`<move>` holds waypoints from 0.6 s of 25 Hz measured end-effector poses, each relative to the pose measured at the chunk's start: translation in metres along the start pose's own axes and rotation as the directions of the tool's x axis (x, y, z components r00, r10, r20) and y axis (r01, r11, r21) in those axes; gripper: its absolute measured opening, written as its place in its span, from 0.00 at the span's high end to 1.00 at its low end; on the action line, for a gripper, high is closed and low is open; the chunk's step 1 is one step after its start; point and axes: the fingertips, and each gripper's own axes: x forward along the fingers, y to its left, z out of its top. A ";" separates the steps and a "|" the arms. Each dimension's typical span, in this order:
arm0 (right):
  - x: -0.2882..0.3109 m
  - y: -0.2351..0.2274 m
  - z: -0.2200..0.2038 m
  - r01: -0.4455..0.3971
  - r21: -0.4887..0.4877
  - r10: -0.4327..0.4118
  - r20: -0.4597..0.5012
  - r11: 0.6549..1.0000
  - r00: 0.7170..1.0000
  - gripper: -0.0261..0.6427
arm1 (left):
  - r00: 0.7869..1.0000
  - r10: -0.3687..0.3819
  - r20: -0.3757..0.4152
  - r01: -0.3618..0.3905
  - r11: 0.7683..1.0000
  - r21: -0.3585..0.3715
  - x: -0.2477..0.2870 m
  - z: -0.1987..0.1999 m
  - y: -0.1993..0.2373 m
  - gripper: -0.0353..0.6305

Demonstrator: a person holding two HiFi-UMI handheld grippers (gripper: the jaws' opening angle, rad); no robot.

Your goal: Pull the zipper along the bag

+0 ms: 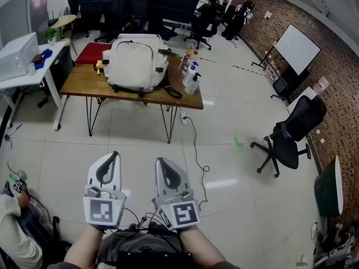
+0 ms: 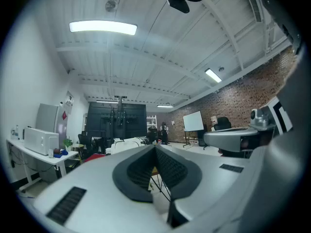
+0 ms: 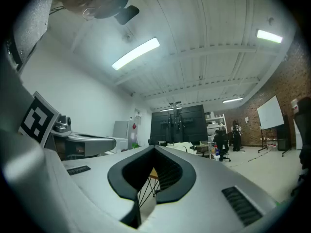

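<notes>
A white backpack [image 1: 135, 62] lies on a wooden table [image 1: 82, 81] far ahead of me; its zipper is too small to make out. In the head view both grippers hang side by side over the floor, well short of the table. My left gripper [image 1: 110, 159] is shut with nothing in it, and my right gripper [image 1: 164, 165] is shut and empty too. In the left gripper view the jaws [image 2: 154, 148] meet at their tips, with the backpack [image 2: 127, 143] small beyond them. The right gripper view shows its jaws [image 3: 154, 150] closed the same way.
Spray bottles [image 1: 191, 75] stand at the table's right end and a red item [image 1: 91, 52] lies behind the bag. A white desk [image 1: 25, 72] is at the left, a black office chair [image 1: 290, 135] at the right. A cable [image 1: 196, 147] runs across the tiled floor.
</notes>
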 end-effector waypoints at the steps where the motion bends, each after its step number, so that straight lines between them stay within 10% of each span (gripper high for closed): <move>1: 0.001 0.002 0.001 0.001 -0.003 -0.001 0.001 1.000 1.000 0.94 | 1.000 0.000 0.000 0.000 1.000 0.001 -0.001 0.000 0.003 0.93; 15: 0.056 -0.022 -0.027 0.001 0.015 -0.002 0.025 1.000 1.000 0.94 | 0.999 0.040 -0.009 -0.040 0.999 0.010 0.041 -0.025 0.040 0.93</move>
